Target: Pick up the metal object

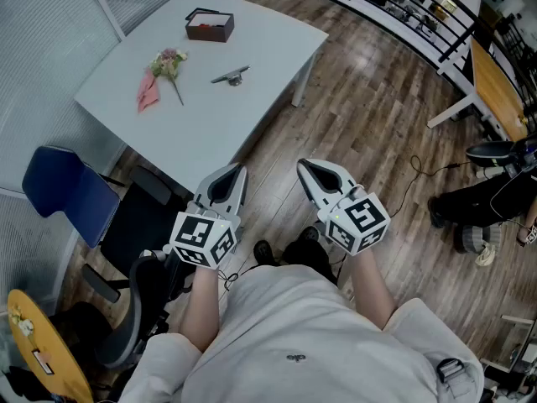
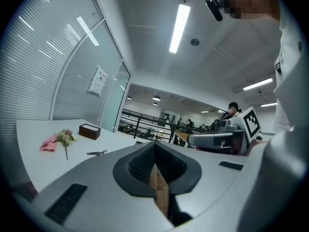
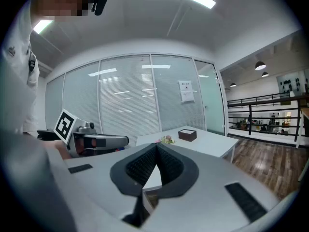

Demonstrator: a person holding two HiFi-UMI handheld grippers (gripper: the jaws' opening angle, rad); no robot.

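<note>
A small metal object (image 1: 231, 77) lies near the middle of the white table (image 1: 243, 128); it shows in the left gripper view as a thin dark piece (image 2: 97, 152). My left gripper (image 1: 232, 175) and right gripper (image 1: 309, 170) are held close to my body, well short of the table's near edge, above the wooden floor. Both are shut with nothing between their jaws. In the right gripper view the metal object is hidden behind the jaws.
On the table also lie a pink cloth with a small flower sprig (image 1: 159, 75) and a dark box (image 1: 209, 25). A blue chair (image 1: 59, 193) and a black office chair (image 1: 134, 300) stand at the table's near left. A railing (image 1: 403, 15) and a wooden desk (image 1: 499, 91) are far right.
</note>
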